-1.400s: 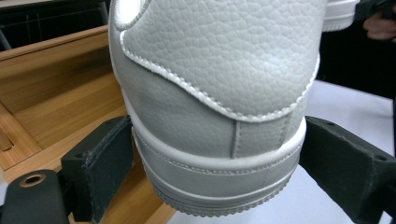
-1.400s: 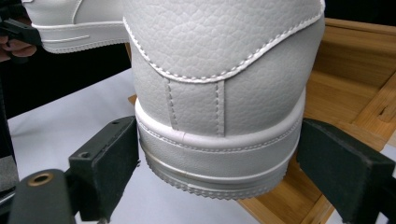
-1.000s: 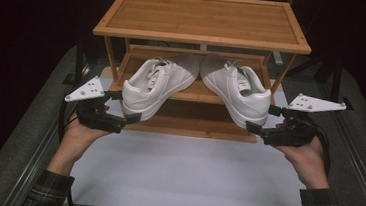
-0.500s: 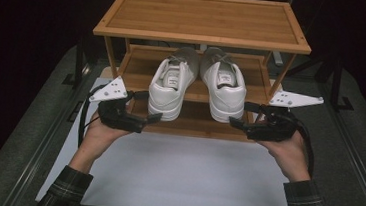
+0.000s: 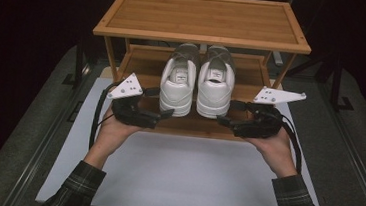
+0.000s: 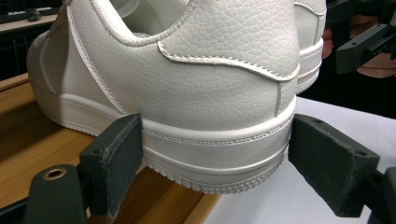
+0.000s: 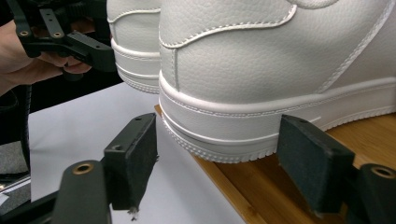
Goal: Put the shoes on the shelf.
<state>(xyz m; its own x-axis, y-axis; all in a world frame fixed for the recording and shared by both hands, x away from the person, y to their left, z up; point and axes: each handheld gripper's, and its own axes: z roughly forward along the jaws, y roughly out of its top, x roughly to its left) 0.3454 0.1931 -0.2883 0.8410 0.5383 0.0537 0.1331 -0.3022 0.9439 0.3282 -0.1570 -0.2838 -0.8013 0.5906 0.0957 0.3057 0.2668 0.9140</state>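
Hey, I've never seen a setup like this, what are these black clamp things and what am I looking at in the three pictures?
A person holds a hand-operated two-jaw gripper in each hand: the left gripper and the right gripper. The high view looks down from above at a wooden shoe rack standing on a table with a white mat. Two white sneakers sit side by side on its lower shelf, heels toward the person. The other two pictures come from cameras riding on the grippers. Each shows open jaws on both sides of a heel: left sneaker, right sneaker. Nothing is clamped.
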